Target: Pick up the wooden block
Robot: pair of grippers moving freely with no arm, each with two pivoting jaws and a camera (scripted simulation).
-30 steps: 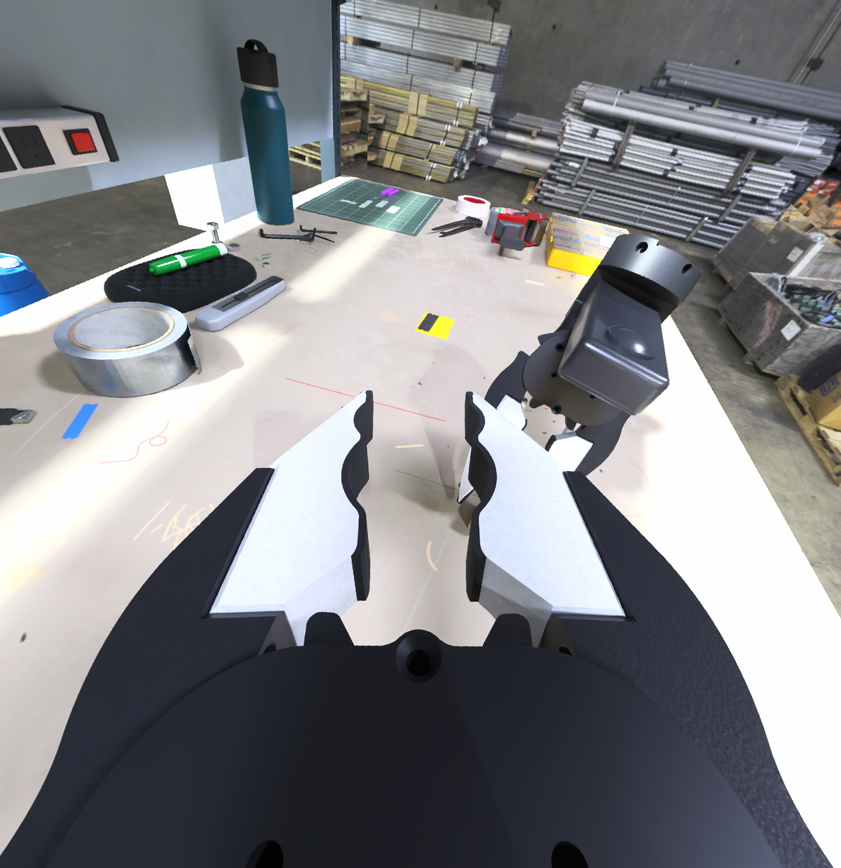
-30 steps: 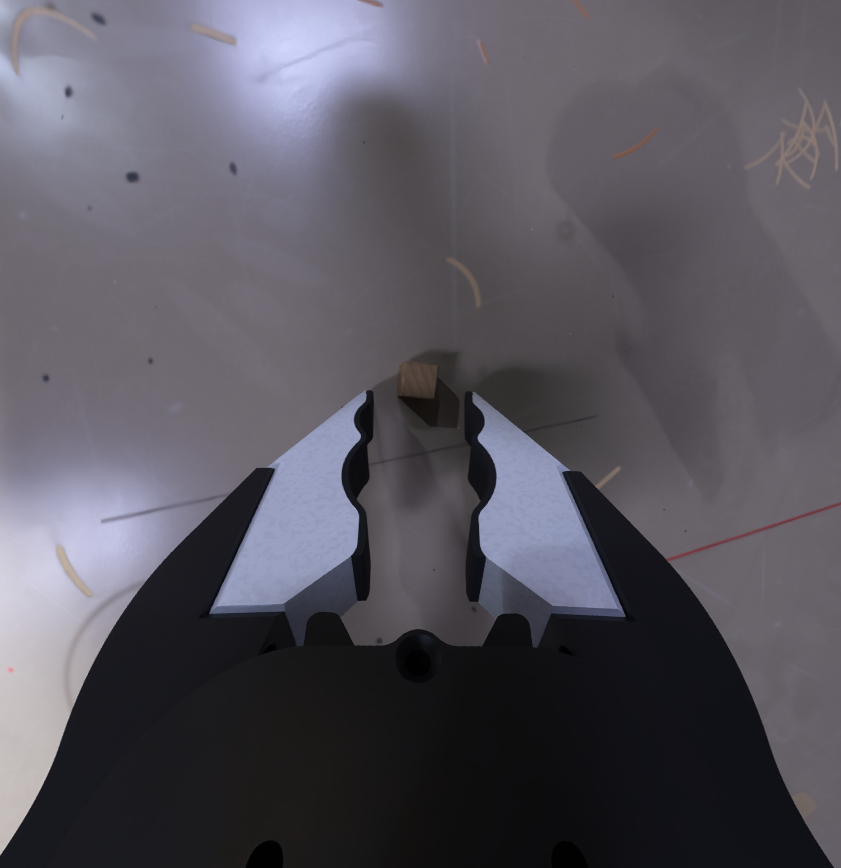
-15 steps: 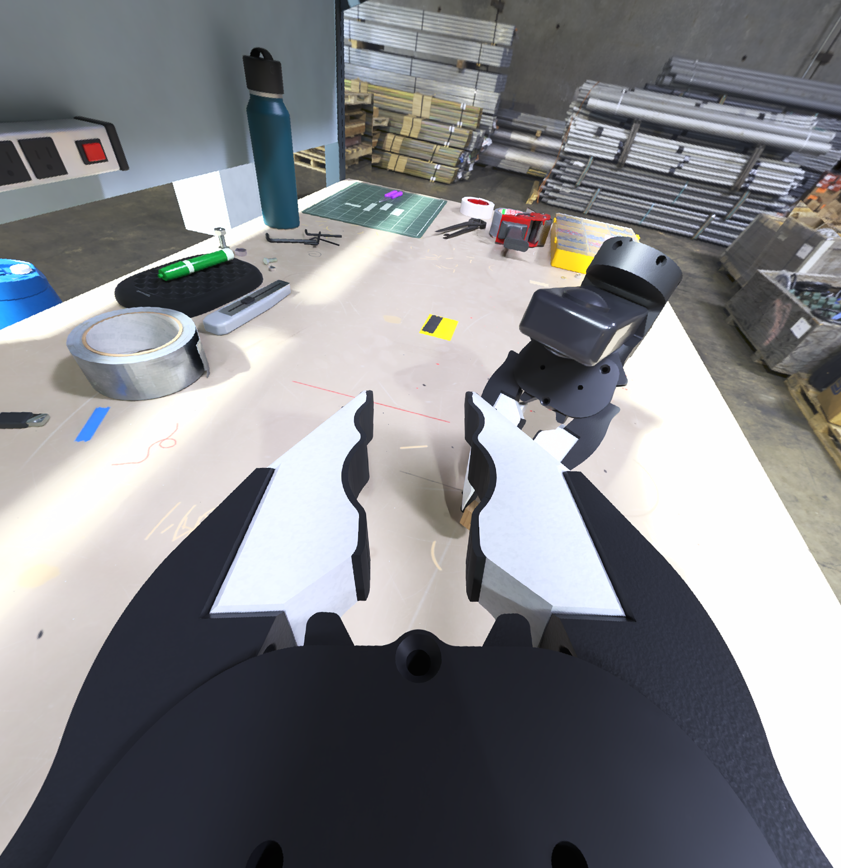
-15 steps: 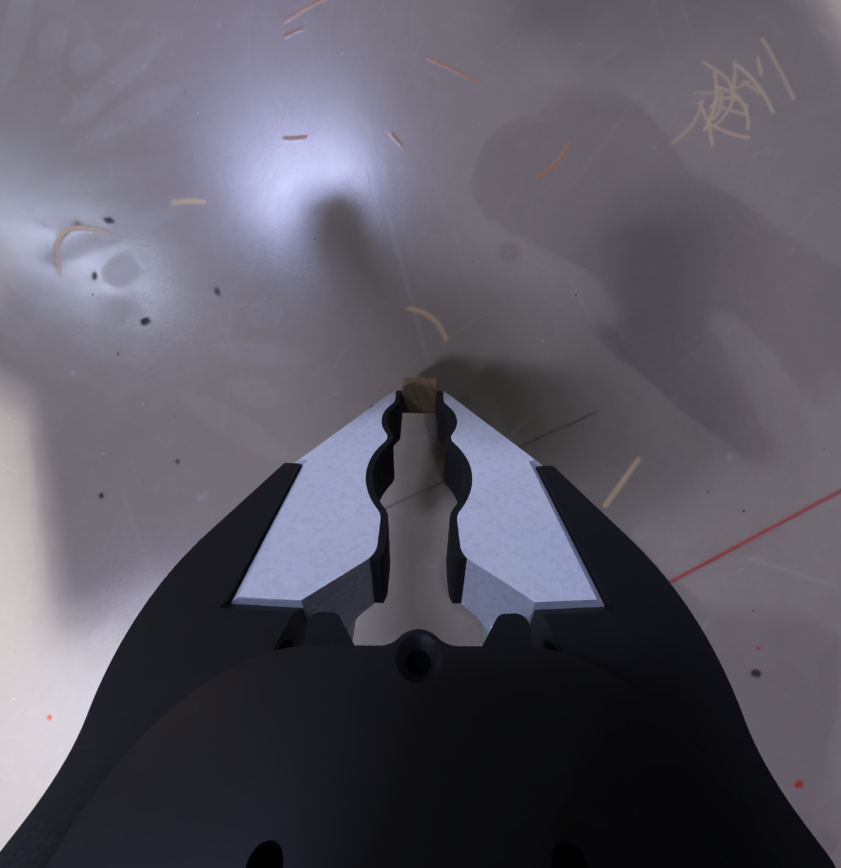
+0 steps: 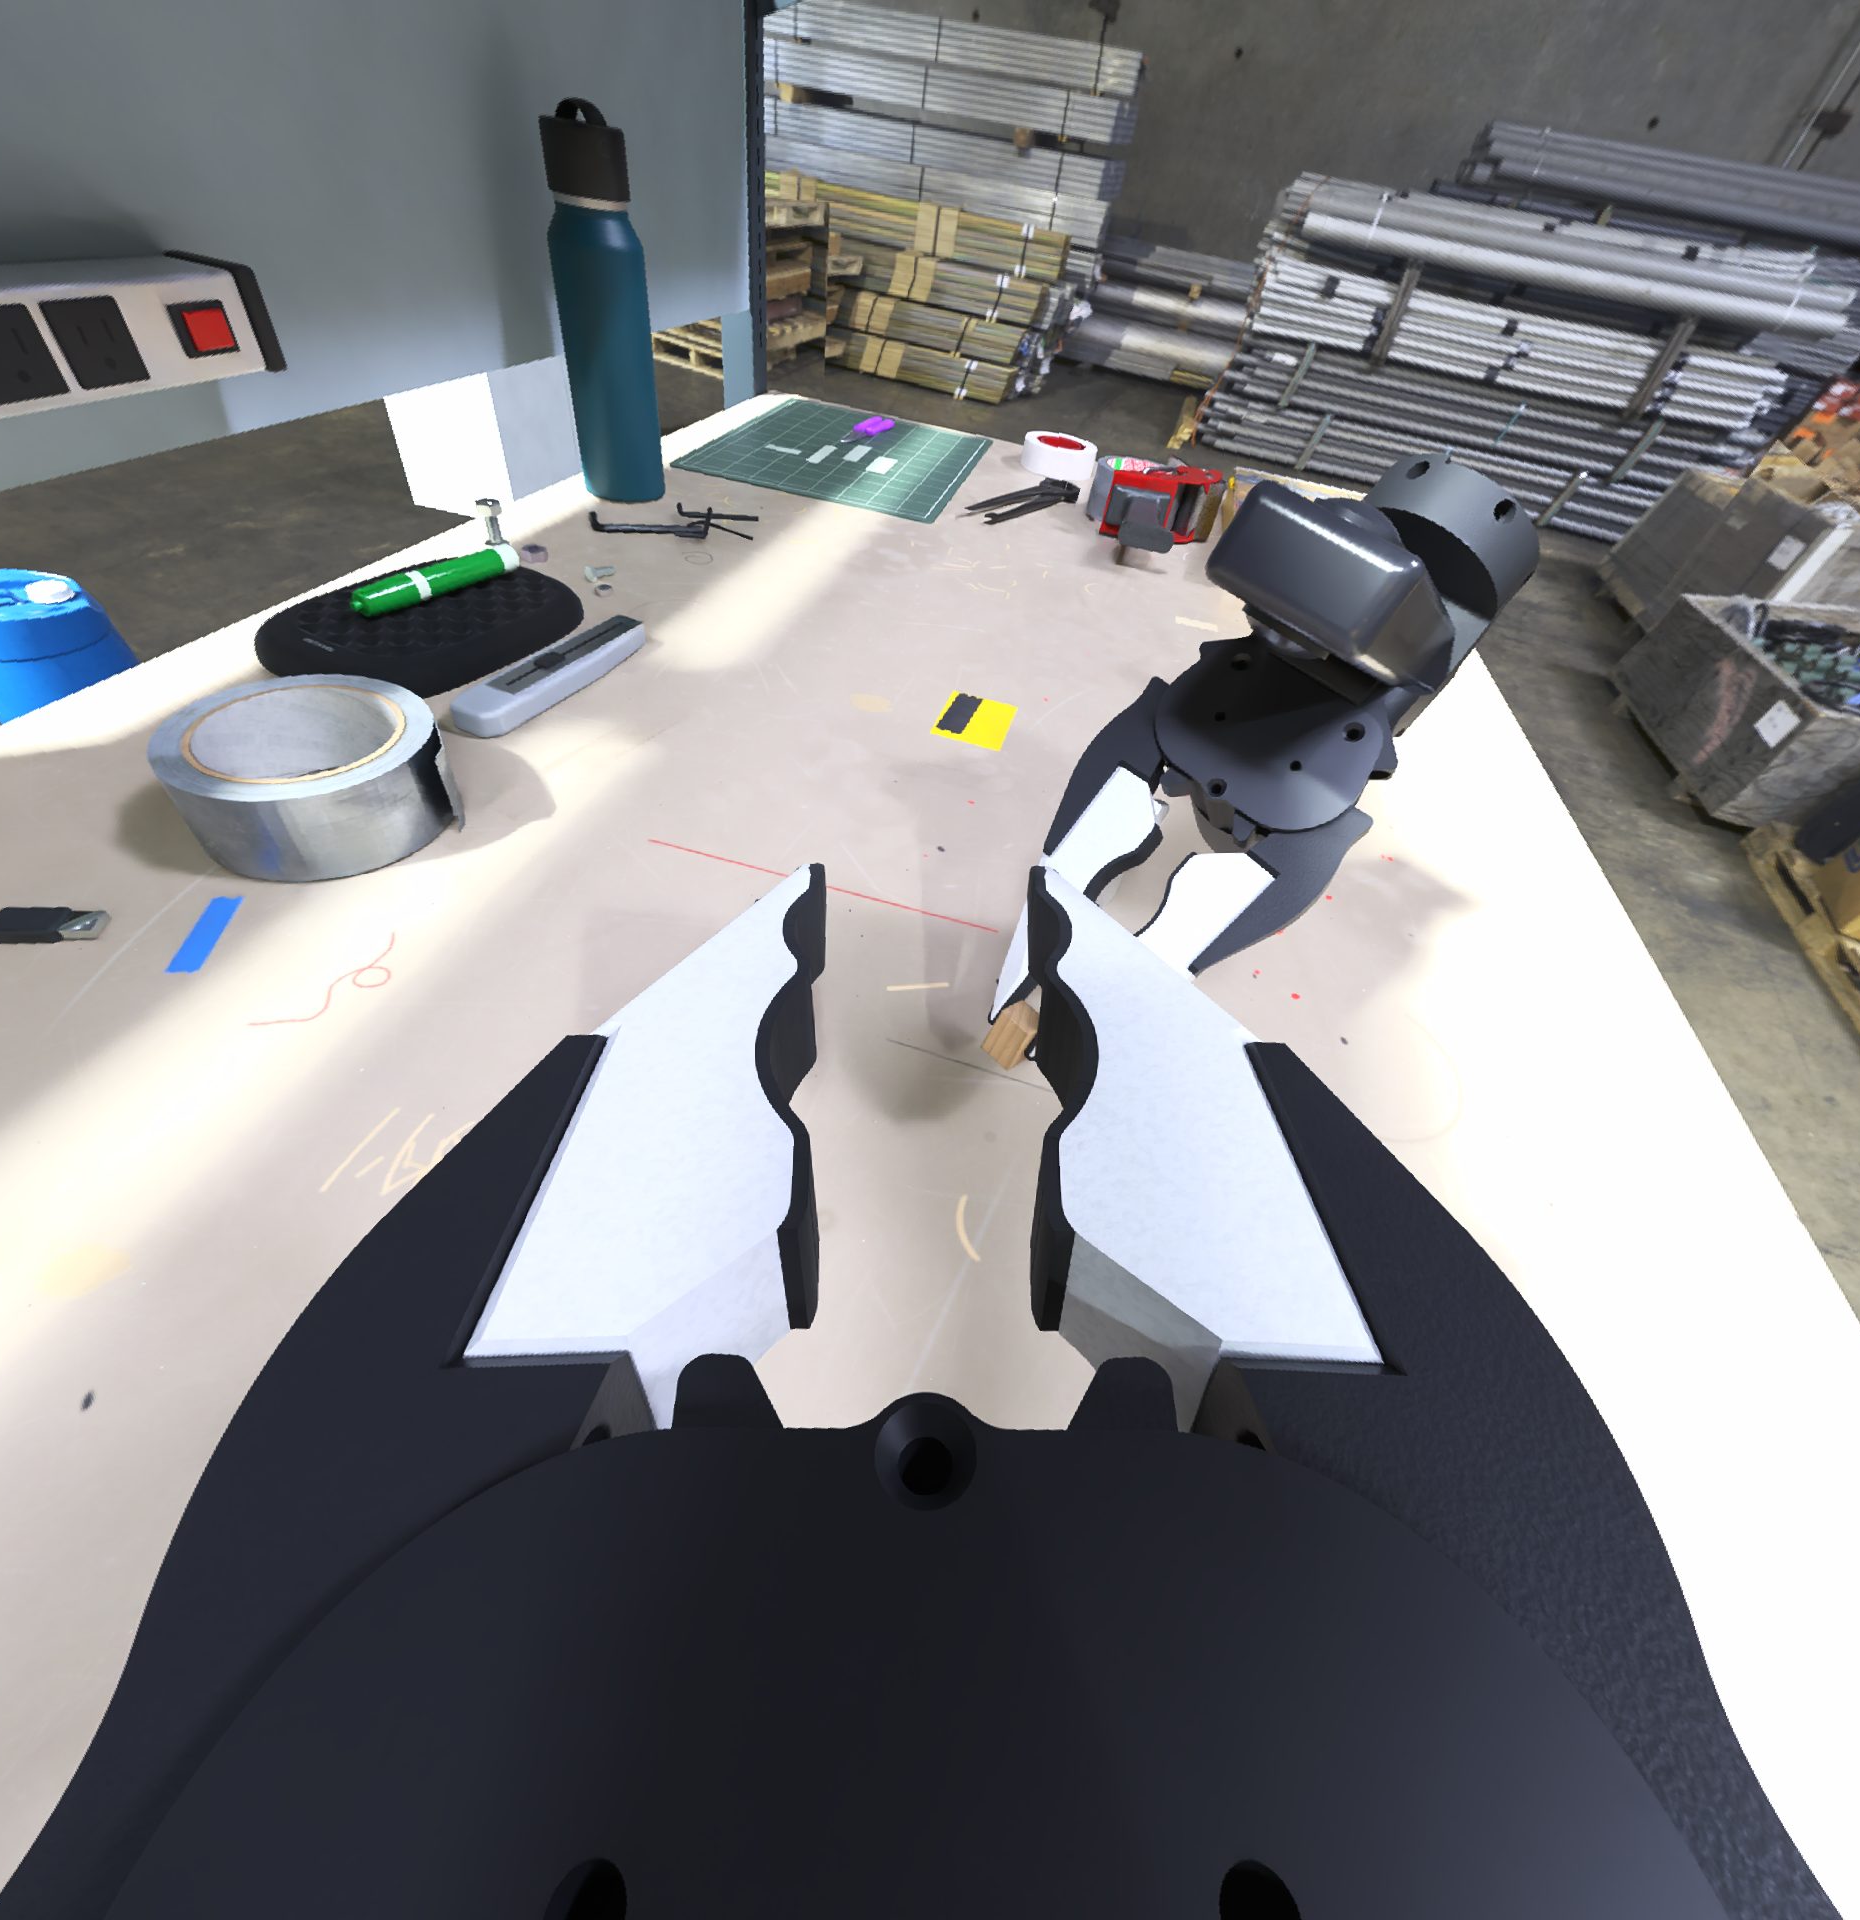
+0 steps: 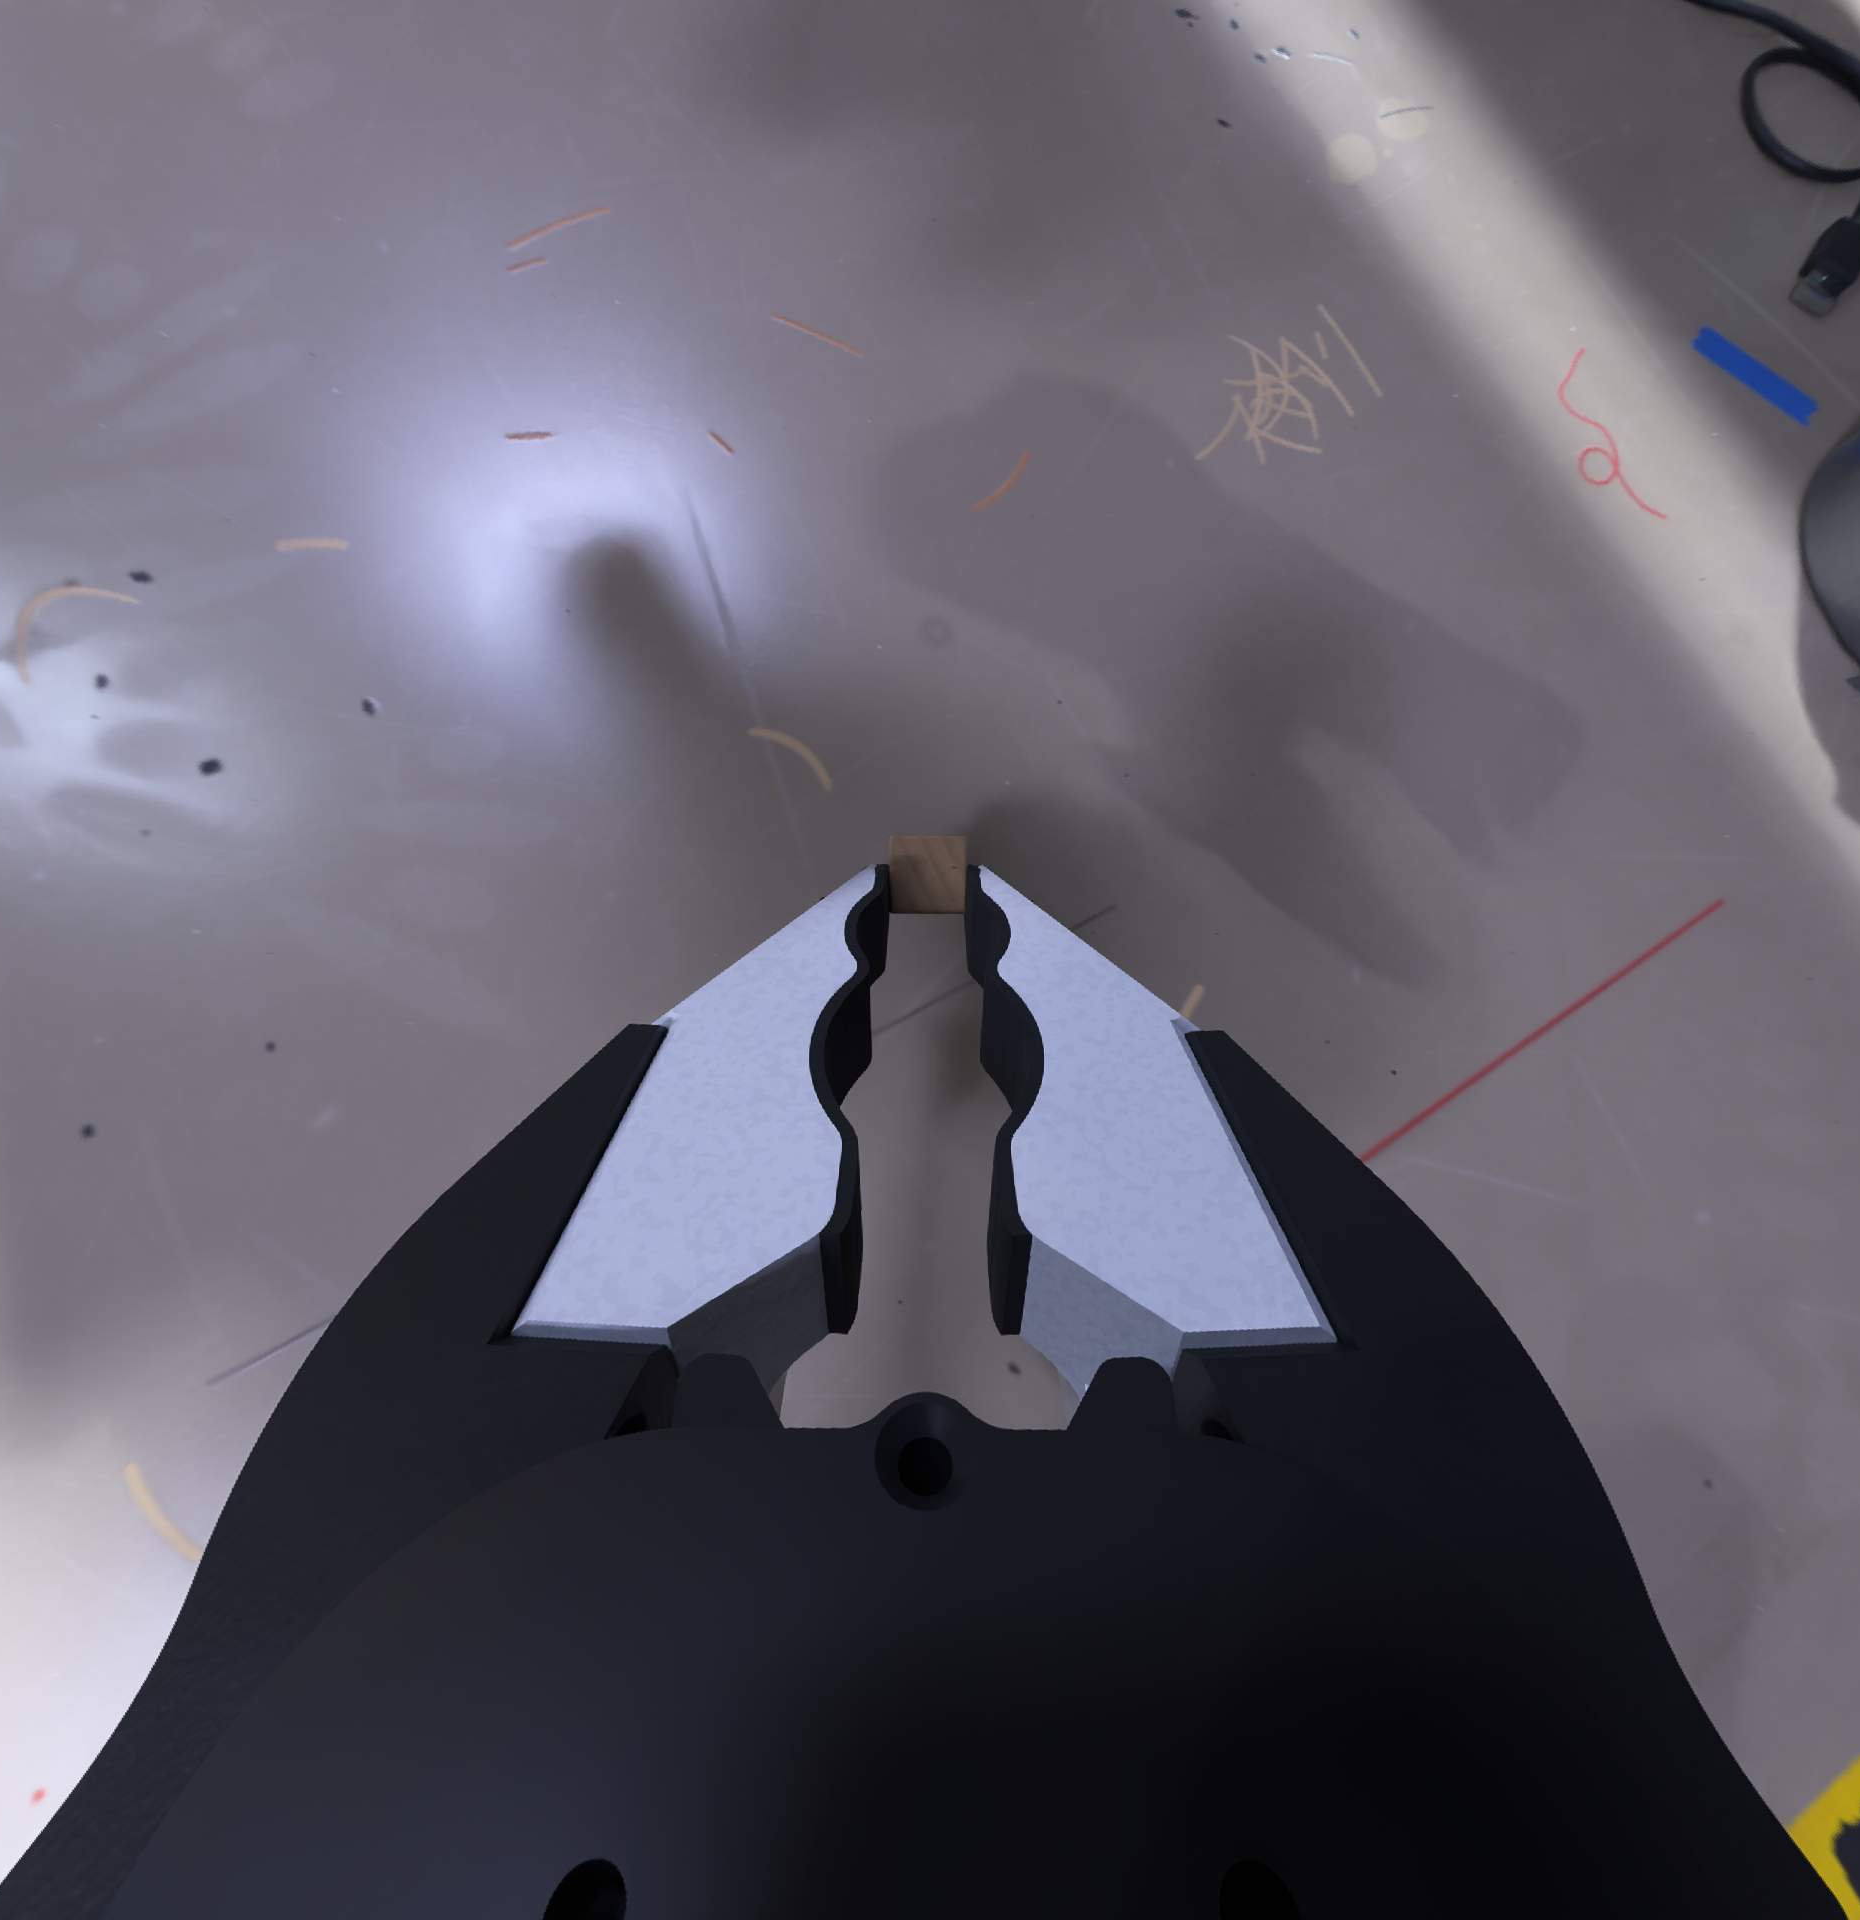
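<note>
The wooden block (image 6: 928,871) is a small light-brown cube pinched between the tips of my right gripper (image 6: 928,883), which is shut on it. It hangs a little above the beige table (image 6: 386,935). In the left wrist view the block (image 5: 1012,1034) shows at the end of the right gripper's white fingers (image 5: 1102,842), just beside my left gripper's right finger, with a shadow on the table under it. My left gripper (image 5: 926,894) is open and empty, low over the table, to the left of the block.
On the left stand a silver tape roll (image 5: 292,774), a grey knife (image 5: 547,686), a black pad (image 5: 417,634) and a teal bottle (image 5: 604,312). A green mat (image 5: 832,457) and a red tape dispenser (image 5: 1154,499) lie at the back. The table's right edge (image 5: 1632,935) is close.
My right gripper closed on the block, then rose and tilted with it; its view now takes in more of the table. My left gripper has hardly moved.
</note>
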